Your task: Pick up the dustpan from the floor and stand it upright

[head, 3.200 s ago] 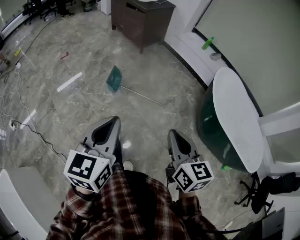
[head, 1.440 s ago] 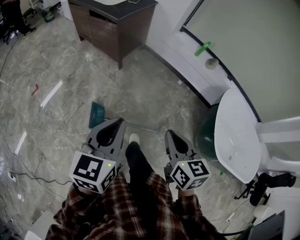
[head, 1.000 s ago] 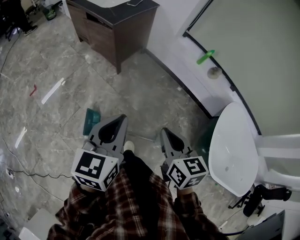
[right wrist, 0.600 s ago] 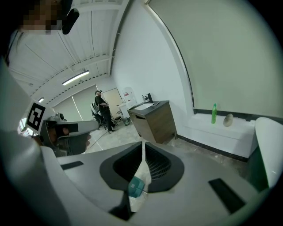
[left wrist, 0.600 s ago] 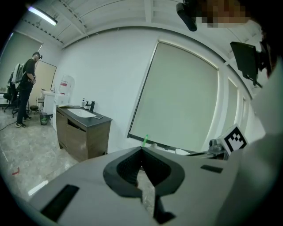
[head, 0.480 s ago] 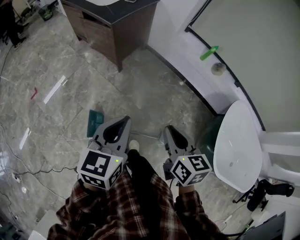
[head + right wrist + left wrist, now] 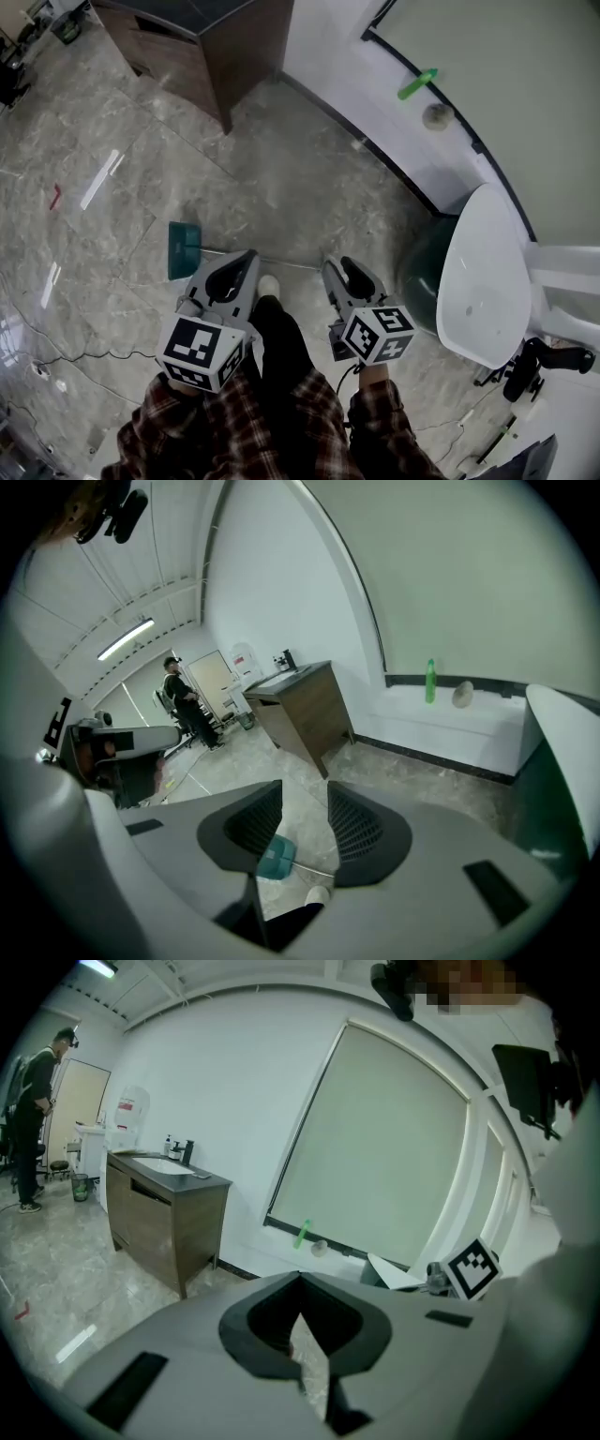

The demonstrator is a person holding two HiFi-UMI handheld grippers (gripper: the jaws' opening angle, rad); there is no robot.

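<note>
The teal dustpan [image 7: 183, 248] lies flat on the marble floor, its thin metal handle [image 7: 295, 265] running right toward my feet. My left gripper [image 7: 246, 255] hovers just right of the pan with its jaws shut and empty; its own view [image 7: 300, 1277] shows the tips meeting. My right gripper [image 7: 342, 268] hangs near the handle's far end, and its jaws are opening with nothing held. In the right gripper view, the dustpan [image 7: 277, 860] shows far below through the gap of that gripper [image 7: 305, 789].
A brown cabinet [image 7: 206, 37] stands at the back left. A white round table [image 7: 483, 272] with a dark green bin [image 7: 422, 281] under it is at the right. Cables [image 7: 66, 352] trail on the floor at the left. My white shoe [image 7: 268, 284] is between the grippers.
Both grippers have sunk toward the floor and the dustpan now lies closer to the left one. The right gripper's jaws, shut before, now stand apart.
</note>
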